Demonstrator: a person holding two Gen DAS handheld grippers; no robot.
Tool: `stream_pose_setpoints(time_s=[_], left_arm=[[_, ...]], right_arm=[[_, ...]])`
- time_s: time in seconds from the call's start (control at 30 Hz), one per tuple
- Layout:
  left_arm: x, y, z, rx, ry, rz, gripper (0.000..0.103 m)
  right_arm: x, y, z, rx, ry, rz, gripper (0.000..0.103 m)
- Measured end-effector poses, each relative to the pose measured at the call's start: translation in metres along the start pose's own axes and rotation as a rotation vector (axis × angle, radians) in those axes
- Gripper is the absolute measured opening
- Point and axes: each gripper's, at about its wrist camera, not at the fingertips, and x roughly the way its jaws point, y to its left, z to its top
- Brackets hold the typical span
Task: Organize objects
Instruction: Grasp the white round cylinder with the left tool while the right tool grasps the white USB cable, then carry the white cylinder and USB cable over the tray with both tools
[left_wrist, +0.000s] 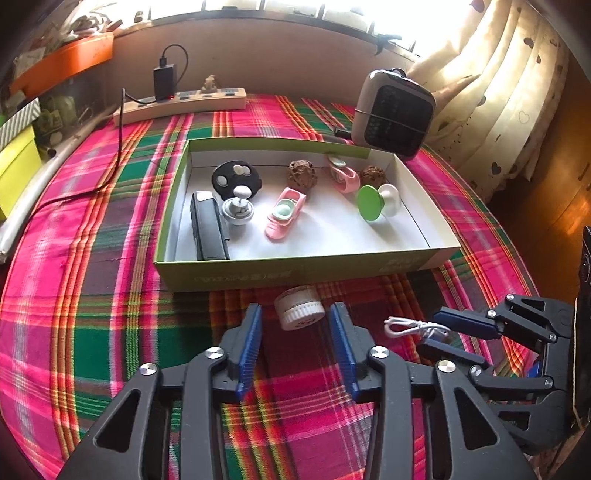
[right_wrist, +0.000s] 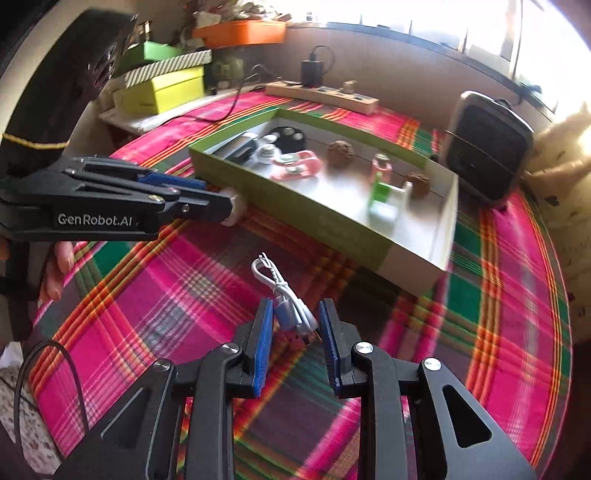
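The left gripper (left_wrist: 295, 317) stands apart around a white jar (left_wrist: 300, 308) lying on the plaid cloth (left_wrist: 92, 295), just before the green box (left_wrist: 295, 271); its pads seem clear of it. The right gripper (right_wrist: 295, 314) is clamped on a coiled white cable (right_wrist: 291, 302), near the box.

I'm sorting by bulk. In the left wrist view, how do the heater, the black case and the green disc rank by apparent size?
1. Heater.
2. Black case.
3. Green disc.
The heater stands farthest away, so its lead is safe.
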Motion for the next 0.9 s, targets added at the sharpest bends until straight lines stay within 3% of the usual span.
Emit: stream_pose_setpoints(time_s=[0.53, 0.7, 0.9], left_arm=[[0.015, -0.004, 0.002, -0.003, 0.019, 0.060, 0.037], [0.016, -0.005, 0.001, 0.007, 0.018, 0.068, 0.028], [0.016, -0.007, 0.002, 0.020, 0.015, 0.075, 0.028]], right_arm=[[-0.001, -0.022, -0.008, 0.108, -0.003, -0.031, 0.027], [-0.001, -0.023, -0.009, 0.112, -0.005, -0.031, 0.027], [-0.001, -0.023, -0.009, 0.116, -0.006, -0.029, 0.027]])
